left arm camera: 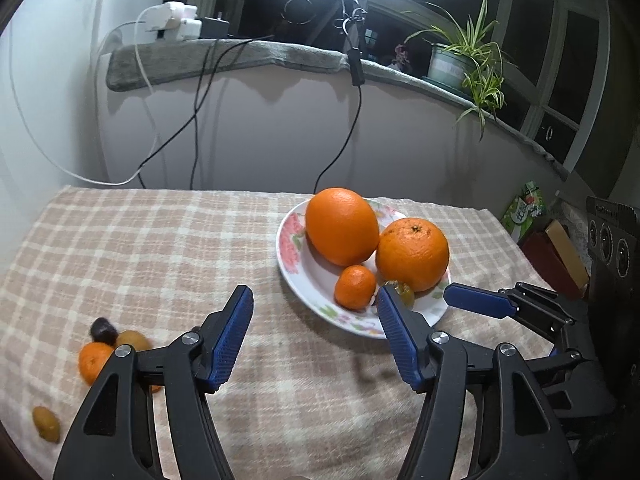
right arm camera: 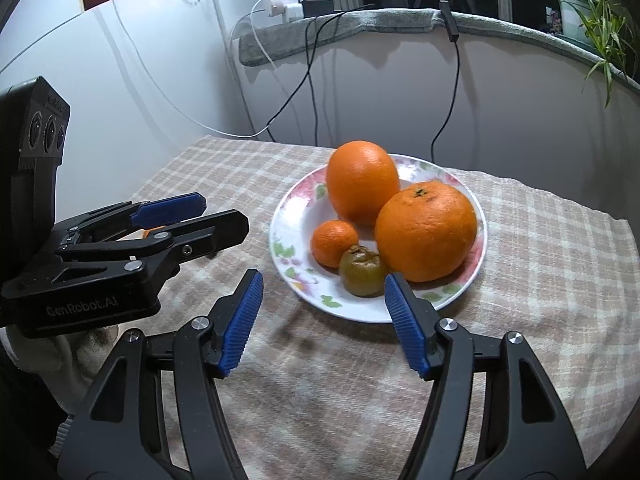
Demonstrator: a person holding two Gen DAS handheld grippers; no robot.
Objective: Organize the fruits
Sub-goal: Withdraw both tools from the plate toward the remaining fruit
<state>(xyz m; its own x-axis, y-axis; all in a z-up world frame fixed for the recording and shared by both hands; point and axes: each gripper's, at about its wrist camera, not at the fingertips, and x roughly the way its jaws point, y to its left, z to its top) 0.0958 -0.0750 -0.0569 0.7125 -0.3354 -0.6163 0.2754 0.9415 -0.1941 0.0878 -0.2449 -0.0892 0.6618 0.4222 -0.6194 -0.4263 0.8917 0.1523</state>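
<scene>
Fruits [right arm camera: 426, 232] on floral plate [right arm camera: 280, 224]; left gripper [left arm camera: 316, 312] and right gripper [right arm camera: 324, 296] both apart, empty.

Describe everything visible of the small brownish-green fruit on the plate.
The brownish-green fruit is small and roundish, olive with darker brown patches, its skin dull and wrinkled around a puckered top that faces up. It sits at the near edge of the floral plate, resting against the small mandarin and right beside the large round orange, which it seems to touch. In the left wrist view it is mostly hidden behind a gripper finger. Nothing grips it; the right gripper is open just in front of it.
</scene>
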